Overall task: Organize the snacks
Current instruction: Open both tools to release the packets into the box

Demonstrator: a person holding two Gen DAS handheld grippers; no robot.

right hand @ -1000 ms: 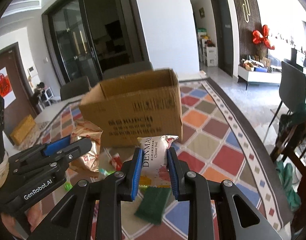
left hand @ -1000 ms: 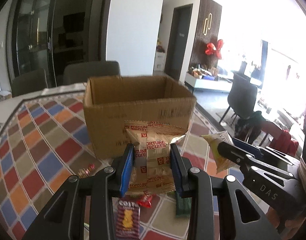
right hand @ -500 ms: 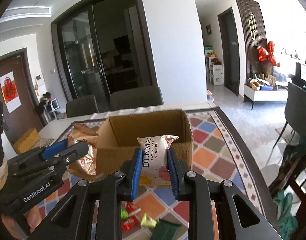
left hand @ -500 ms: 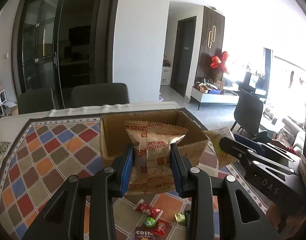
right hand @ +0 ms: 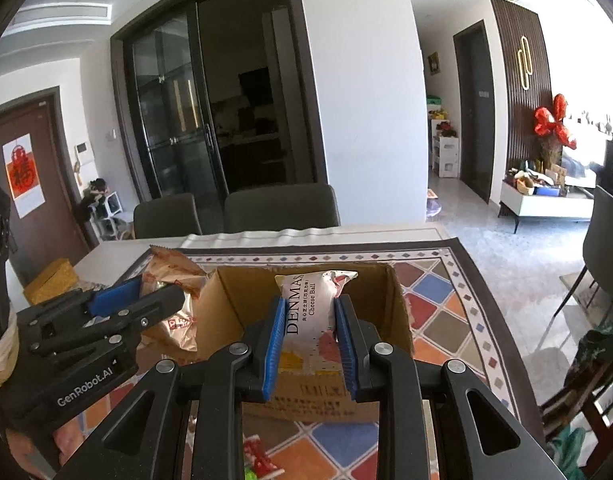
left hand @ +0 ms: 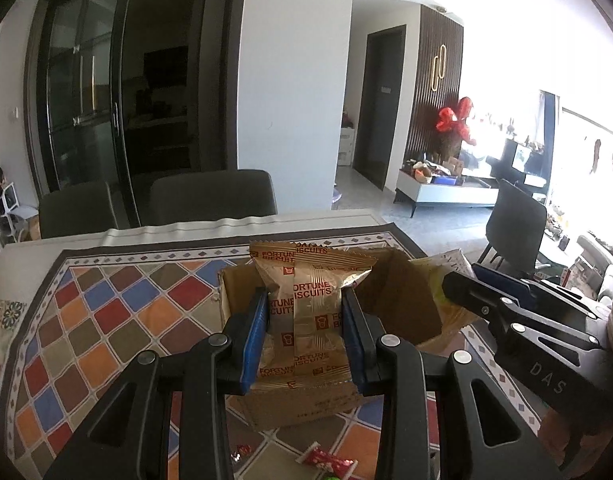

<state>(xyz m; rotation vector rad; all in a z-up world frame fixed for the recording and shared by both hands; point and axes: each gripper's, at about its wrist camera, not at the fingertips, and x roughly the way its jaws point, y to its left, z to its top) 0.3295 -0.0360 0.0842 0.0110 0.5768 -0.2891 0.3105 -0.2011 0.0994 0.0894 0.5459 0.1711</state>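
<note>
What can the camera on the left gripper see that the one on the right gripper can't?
Only the left wrist view shows the front of the gold Fortune Biscuits packet, squeezed between the left gripper jaws.

Only the right wrist view shows the white Denmas Cheese Ball packet label, clamped in the right gripper, plus a brown door with a red paper decoration.

Both show the open cardboard box, the checkered tablecloth, loose candies, two dark chairs, and each other's gripper.
</note>
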